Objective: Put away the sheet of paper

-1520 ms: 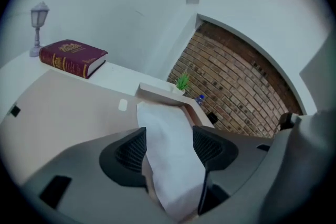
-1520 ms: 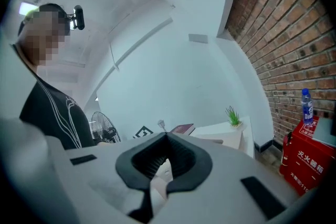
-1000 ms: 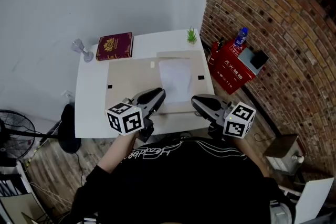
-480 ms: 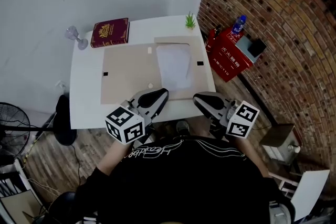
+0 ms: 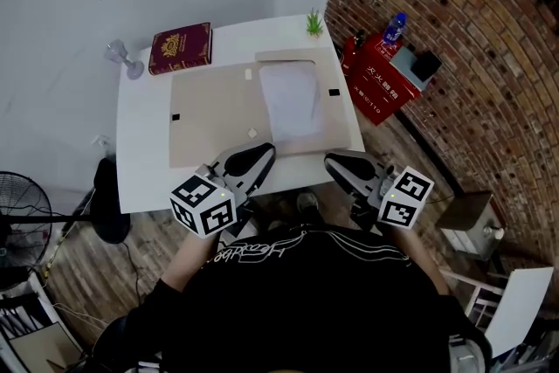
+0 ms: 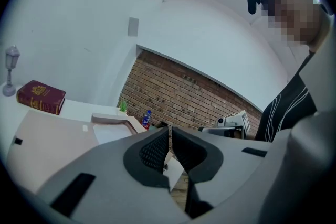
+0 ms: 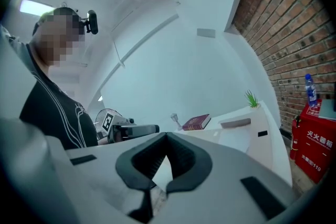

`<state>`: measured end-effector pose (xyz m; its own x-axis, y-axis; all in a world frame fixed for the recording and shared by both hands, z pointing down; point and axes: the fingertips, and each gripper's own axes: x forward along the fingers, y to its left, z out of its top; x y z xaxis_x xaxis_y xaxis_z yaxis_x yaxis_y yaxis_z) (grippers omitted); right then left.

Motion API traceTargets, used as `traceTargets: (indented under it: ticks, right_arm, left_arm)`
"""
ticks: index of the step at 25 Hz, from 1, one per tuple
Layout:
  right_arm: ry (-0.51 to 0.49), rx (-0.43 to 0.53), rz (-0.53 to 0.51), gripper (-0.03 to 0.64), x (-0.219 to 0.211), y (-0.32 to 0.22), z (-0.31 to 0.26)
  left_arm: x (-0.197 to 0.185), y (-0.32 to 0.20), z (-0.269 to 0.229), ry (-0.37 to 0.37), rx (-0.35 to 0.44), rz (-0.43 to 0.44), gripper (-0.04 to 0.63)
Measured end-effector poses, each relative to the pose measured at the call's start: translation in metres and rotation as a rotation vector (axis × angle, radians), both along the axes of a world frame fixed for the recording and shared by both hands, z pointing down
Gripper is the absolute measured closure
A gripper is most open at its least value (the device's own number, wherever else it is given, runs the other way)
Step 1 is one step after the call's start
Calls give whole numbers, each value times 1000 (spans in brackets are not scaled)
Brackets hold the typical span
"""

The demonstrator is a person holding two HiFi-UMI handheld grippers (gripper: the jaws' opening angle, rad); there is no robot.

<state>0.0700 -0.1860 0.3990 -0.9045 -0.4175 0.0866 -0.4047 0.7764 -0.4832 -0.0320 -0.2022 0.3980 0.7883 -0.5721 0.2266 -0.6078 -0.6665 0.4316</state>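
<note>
1. This looks like a small office or study corner, not a kitchen or shop.
2. A white rectangular bench [image 5: 144, 162] stands against a plain white wall. It carries a beige desk mat [image 5: 214, 113] and a white sheet of paper [image 5: 288, 99].
3. A dark red hardback book [image 5: 181, 48], a small green potted plant [image 5: 314, 23] and a small silver lamp-shaped ornament [image 5: 120, 58] stand along its far edge.
4. A red brick wall [image 5: 454, 39] runs along the right, with a red box printed with white characters [image 5: 380, 83] on the floor beside it.
5. The floor is brown wood planks [image 5: 87, 275], and a black pedestal fan [image 5: 17, 227] stands at the left.
</note>
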Motion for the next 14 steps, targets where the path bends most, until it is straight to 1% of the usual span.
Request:
traceTargets:
  ticks: [9,14]
  right_arm:
    - [-6,-31,11,615,-20,15,12]
    - [-13,-15,-5,615,-34,19,9]
  left_arm:
    - [-13,12,9,18,-42,22,551]
    - [-18,16,11,26,-56,19,551]
